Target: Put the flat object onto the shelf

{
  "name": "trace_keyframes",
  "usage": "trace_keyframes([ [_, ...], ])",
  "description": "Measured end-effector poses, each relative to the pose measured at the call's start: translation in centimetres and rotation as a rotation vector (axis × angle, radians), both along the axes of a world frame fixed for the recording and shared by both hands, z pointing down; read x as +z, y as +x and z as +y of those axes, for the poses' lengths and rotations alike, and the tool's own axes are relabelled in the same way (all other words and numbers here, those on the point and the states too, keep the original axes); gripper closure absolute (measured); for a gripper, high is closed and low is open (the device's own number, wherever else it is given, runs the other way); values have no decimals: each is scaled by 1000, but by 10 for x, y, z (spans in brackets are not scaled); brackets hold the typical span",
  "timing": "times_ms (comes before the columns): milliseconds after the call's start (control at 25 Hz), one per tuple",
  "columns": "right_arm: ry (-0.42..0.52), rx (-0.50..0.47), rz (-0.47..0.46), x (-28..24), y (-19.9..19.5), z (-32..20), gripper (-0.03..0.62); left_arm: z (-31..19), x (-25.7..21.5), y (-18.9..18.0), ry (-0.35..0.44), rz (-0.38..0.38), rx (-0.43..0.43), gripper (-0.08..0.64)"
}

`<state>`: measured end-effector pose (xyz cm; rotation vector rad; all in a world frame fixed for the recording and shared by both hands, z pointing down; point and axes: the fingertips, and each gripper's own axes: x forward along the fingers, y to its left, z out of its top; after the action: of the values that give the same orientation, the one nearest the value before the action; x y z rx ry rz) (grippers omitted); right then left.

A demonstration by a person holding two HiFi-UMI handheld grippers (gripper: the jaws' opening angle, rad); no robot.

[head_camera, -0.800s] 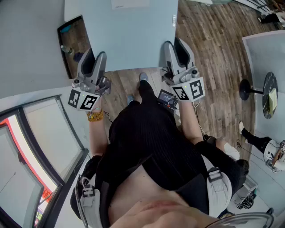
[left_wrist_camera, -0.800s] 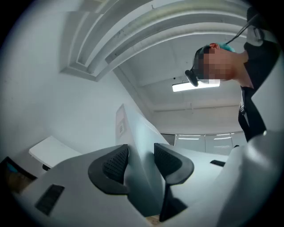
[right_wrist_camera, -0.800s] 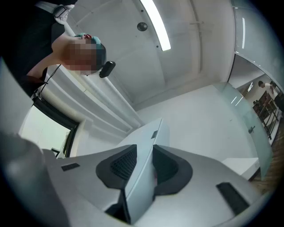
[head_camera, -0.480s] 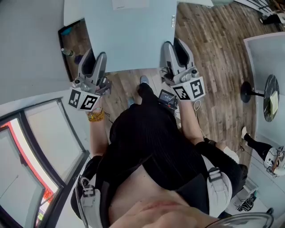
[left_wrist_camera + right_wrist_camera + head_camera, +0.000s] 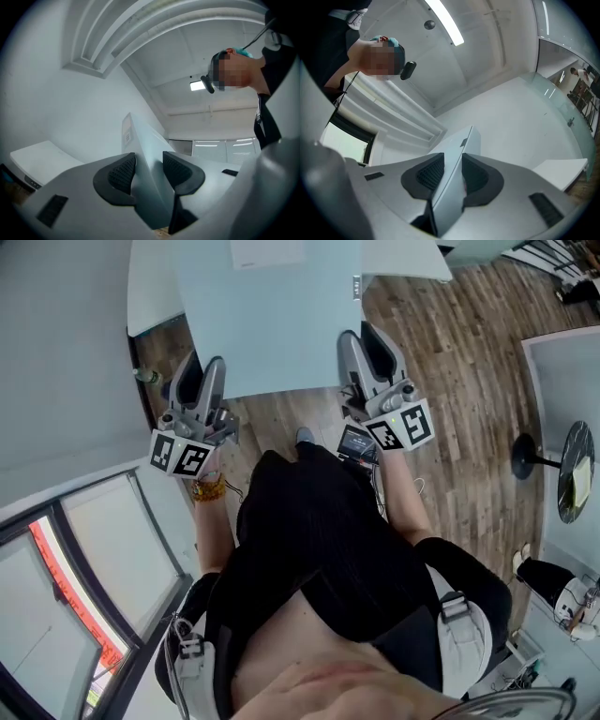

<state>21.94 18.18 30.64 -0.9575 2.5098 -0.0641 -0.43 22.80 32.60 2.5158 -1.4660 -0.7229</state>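
Note:
A large flat pale blue-grey board [image 5: 272, 315] is held in the air in front of the person, its near edge toward them. My left gripper [image 5: 200, 381] grips that edge at the left and my right gripper [image 5: 367, 357] grips it at the right. In the left gripper view the board [image 5: 140, 136] runs up between the two dark ribbed pads [image 5: 123, 172], and the left gripper [image 5: 146, 161] is shut on it. In the right gripper view the board [image 5: 461, 143] stands edge-on between the pads [image 5: 431, 172] of the right gripper [image 5: 452, 171], which is shut on it too.
Wooden floor [image 5: 450, 362] lies below. White surfaces [image 5: 155, 287] show past the board's far corners. A small bottle [image 5: 142, 376] sits at the left. At the right stand a pale table [image 5: 562, 362] and a round black pedestal table [image 5: 572, 470]. Glass panels [image 5: 112, 549] are at lower left.
The board and both grippers have shifted slightly forward and up in the head view. More floor shows beneath the board. Both grips stay the same.

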Motion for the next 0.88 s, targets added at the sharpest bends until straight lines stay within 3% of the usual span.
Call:
trace_keyframes([
  [480,-20,-5,15,-9,-34,-142,477,-142,-8,-34,-6,22,-3,377],
  [880,-32,41,44,-18,-112,-275,477,-283,-9,-113,-11,70,51,377],
])
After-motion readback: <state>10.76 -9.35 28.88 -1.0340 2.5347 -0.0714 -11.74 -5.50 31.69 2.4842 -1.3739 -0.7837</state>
